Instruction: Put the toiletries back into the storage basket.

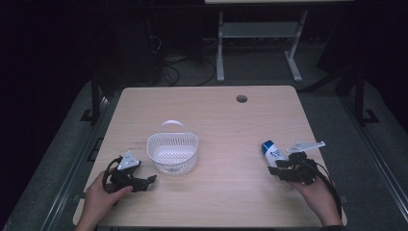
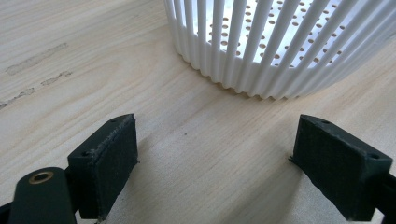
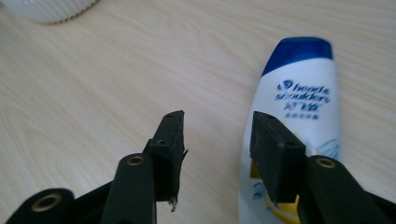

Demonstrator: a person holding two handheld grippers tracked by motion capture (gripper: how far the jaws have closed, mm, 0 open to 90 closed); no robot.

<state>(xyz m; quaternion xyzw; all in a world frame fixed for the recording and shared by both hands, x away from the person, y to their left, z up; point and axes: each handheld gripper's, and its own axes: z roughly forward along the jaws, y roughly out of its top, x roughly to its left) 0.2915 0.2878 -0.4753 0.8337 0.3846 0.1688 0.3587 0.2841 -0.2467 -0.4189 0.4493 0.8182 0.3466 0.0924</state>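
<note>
A white shampoo bottle (image 1: 272,153) with a blue cap is seen lying flat on the wooden table (image 1: 226,115), near its right edge and towards the near right corner, the cap turned towards the far edge. The right gripper (image 1: 280,170) is held in the person's right hand (image 1: 317,195) just over the bottle's lower end. In the right gripper view the jaws are seen partly apart, with bare wood in the gap between them; one jaw is placed over the bottle's (image 3: 299,107) lower body, and no pad is seen clamping it, so the bottle is not gripped. Whether that jaw touches the bottle cannot be told. A white slatted basket (image 1: 172,153) with a hoop handle is set left of the table's middle, well apart from the bottle. The left gripper (image 1: 149,180) is held in the left hand (image 1: 98,197) close to the near left corner, just beside the basket's near left side. In the left gripper view its jaws are seen wide apart with nothing between them, the bare table lying below and the basket's (image 2: 280,51) ribbed wall standing just ahead.
</note>
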